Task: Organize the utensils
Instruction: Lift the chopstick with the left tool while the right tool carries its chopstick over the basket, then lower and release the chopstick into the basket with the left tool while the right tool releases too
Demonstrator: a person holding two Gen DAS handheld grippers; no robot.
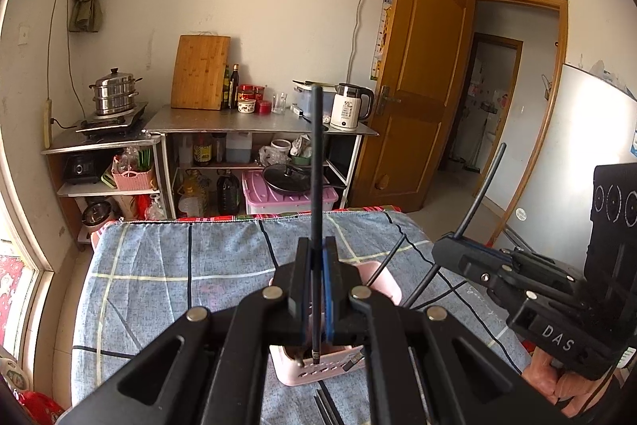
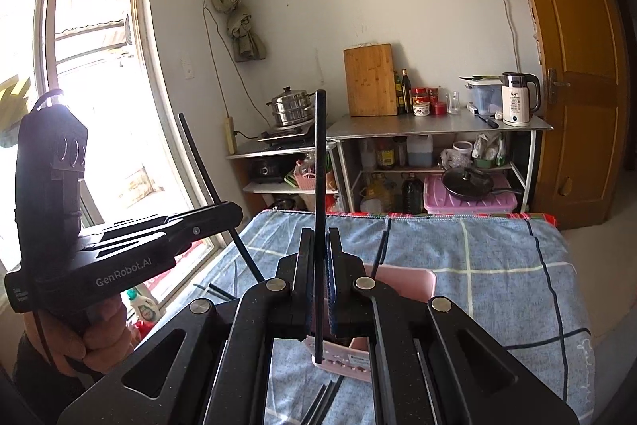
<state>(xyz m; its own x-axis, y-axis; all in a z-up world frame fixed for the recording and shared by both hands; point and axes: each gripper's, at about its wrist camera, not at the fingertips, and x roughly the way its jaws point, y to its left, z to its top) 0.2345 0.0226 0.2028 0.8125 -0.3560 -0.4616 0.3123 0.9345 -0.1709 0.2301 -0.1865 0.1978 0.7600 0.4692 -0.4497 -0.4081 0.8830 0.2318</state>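
Observation:
My left gripper [image 1: 317, 265] is shut on a black chopstick [image 1: 316, 162] that stands upright, its lower end over the pink utensil basket [image 1: 318, 371]. My right gripper [image 2: 319, 257] is shut on another black chopstick [image 2: 319, 166], also upright over the pink basket [image 2: 402, 279]. In the left wrist view the right gripper [image 1: 450, 243] holds its chopstick [image 1: 479, 190] tilted to the right of the basket. In the right wrist view the left gripper [image 2: 235, 212] holds its chopstick [image 2: 199, 162] at the left. More black chopsticks [image 1: 328, 405] lie on the cloth in front of the basket.
The table wears a blue checked cloth [image 1: 179, 257]. Behind it stands a metal shelf unit [image 1: 254, 118] with a kettle [image 1: 350, 106], a cutting board [image 1: 201, 72], a steamer pot [image 1: 115, 96] and bottles. A wooden door [image 1: 422, 74] is at the right, a window [image 2: 79, 66] at the left.

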